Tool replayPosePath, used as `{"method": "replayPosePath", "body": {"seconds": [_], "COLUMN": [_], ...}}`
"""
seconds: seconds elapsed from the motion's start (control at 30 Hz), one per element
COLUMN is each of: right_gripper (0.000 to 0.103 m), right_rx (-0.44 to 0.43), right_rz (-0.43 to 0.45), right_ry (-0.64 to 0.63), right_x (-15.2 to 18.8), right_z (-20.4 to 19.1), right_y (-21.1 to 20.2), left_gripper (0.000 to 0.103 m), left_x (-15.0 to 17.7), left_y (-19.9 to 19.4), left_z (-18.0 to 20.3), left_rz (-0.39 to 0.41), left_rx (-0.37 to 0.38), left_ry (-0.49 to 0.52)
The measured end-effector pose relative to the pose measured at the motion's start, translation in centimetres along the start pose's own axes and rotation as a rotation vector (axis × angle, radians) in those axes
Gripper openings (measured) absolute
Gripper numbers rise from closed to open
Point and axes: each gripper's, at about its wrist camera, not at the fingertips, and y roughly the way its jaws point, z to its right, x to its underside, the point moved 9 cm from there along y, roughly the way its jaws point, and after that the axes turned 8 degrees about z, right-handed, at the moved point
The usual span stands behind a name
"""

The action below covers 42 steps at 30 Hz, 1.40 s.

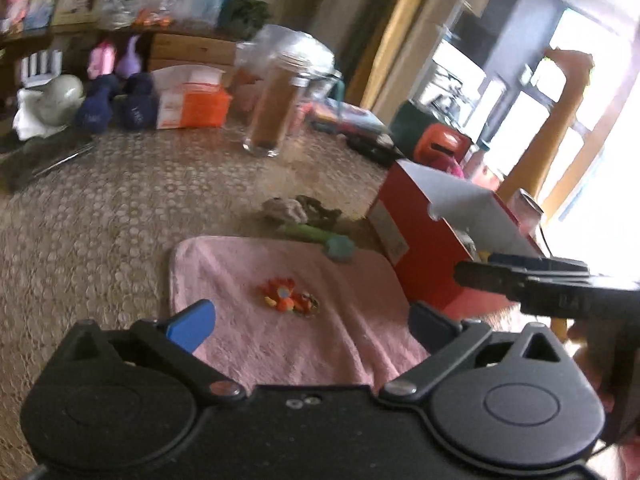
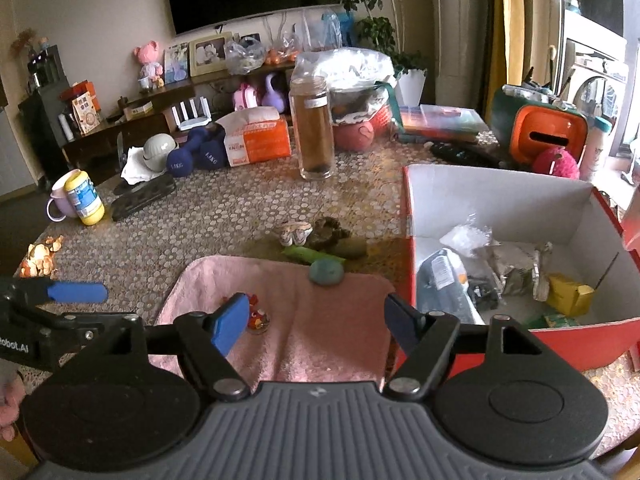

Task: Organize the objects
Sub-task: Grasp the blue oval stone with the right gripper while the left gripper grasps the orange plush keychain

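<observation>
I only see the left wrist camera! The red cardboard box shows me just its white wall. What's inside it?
Observer: The red cardboard box holds a small yellow carton, crumpled silver foil packets and a grey pouch with a label.
Operator: Is anything on the far left that I'm missing?
Observer: Yes, a yellow plastic bottle stands tilted beside a lilac mug.
Operator: Is the other gripper holding something?
Observer: No. The right gripper has its jaws apart over the pink towel, with nothing gripped.
</observation>
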Motion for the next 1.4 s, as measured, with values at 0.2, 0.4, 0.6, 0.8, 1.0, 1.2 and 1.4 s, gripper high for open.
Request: {"method": "replayPosePath", "body": {"seconds": [0.2, 0.4, 0.6, 0.8, 1.0, 1.2, 1.4], "right_gripper": [0.074, 0.074, 0.074, 0.074, 0.074, 0.073, 0.065], "right_rx": [0.014, 0.017, 0.010, 0.033, 0.058, 0.067, 0.071], "right_rz": [-0.007, -0.035, -0.070, -0.154, -0.193, -0.213, -0.229], "right_ry": [-0.016, -0.041, -0.083, -0.042, -0.028, -0.011, -0.001], "right_x": [0.0, -0.2, -0.6, 0.2, 1.0, 1.7, 2.1], "right_z": [-0.7, -1.5, -2.9, -2.6, -1.4, -0.5, -0.1], "right_y": [2.1, 5.3, 9.0, 13.1, 15.4, 16.7, 17.5], "left_gripper": [0.102, 0.102, 0.102, 0.102, 0.095, 0.084, 0.081], "left_x": [0.1, 0.5, 1.0, 1.6, 2.1, 2.7, 3.6], "left_y": [1.0, 3.6, 6.2, 8.4, 10.2, 11.3, 12.1], "left_z": [0.2, 0.4, 0.4, 0.2, 0.0, 0.5, 0.8], "left_rz": [0.051, 0.038, 0.021, -0.002, -0.018, -0.028, -0.047], "left_rx": [-0.056, -0.059, -0.059, -0.066, -0.067, -0.043, -0.052], "left_ry": [0.131, 0.175, 0.229, 0.277, 0.278, 0.282, 0.320]}}
